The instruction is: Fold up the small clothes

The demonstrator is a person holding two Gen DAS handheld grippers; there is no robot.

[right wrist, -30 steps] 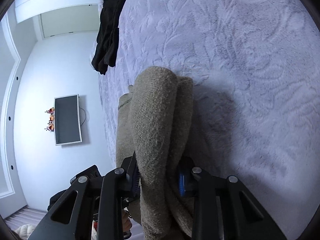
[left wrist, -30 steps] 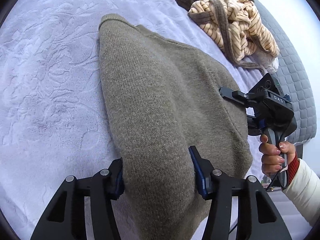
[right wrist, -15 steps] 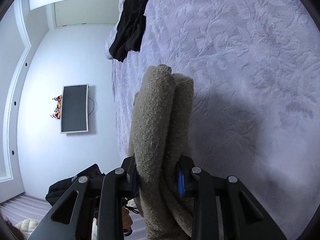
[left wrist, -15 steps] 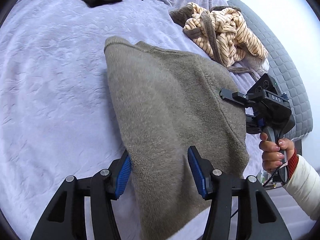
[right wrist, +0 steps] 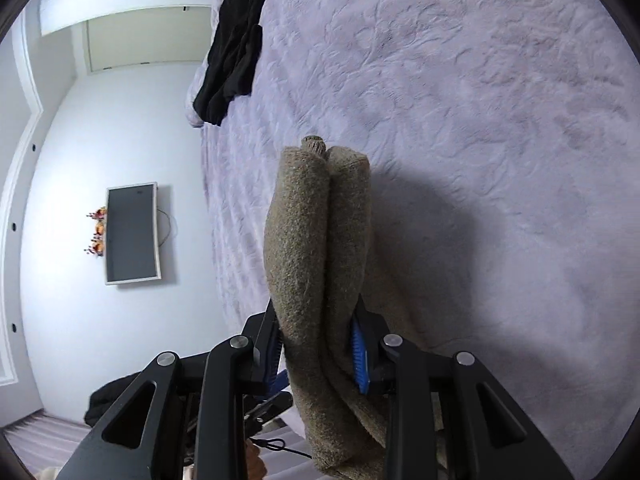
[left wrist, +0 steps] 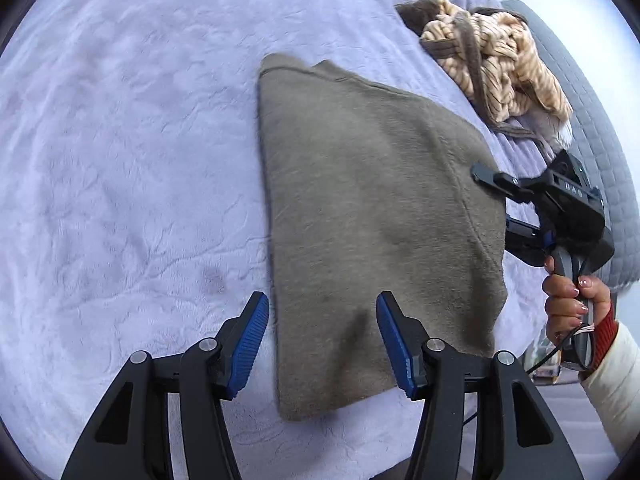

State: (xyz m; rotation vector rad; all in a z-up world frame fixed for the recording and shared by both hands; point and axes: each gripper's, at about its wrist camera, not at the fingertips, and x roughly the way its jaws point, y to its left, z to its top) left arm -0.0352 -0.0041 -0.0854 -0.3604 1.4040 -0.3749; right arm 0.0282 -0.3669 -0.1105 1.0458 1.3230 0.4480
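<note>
Left wrist view
- Left gripper (left wrist: 322, 334): its jaws have just been opening; the blue pads stand spread, clear of the cloth on both sides, with the near edge of the sweater between them.
- Sweater (left wrist: 368, 216): grey-brown knit, folded and lying flat on the lilac bedspread (left wrist: 120, 168). Its long left edge runs straight; the near corner sits below the pads.
- Right gripper (left wrist: 506, 216): at the sweater's right edge, held in the person's right hand (left wrist: 570, 300); from here its grip is hard to tell.
- Open room: a wide bare stretch of bedspread left of the sweater.
- Crowded side: a striped beige garment (left wrist: 500, 64) bunched near the far right corner, by the grey quilted edge (left wrist: 600, 140) of the bed.

Right wrist view
- Right gripper (right wrist: 316, 344): pinching the thick folded edge of the sweater (right wrist: 316, 240), which stands between the pads in two rolled layers.
- Open room: bare bedspread (right wrist: 500, 140) ahead and to the right.
- Far edge: a black garment (right wrist: 232, 48) draped over the bed's far corner.
- Beyond the bed edge: a wall with a dark screen (right wrist: 132, 234).
</note>
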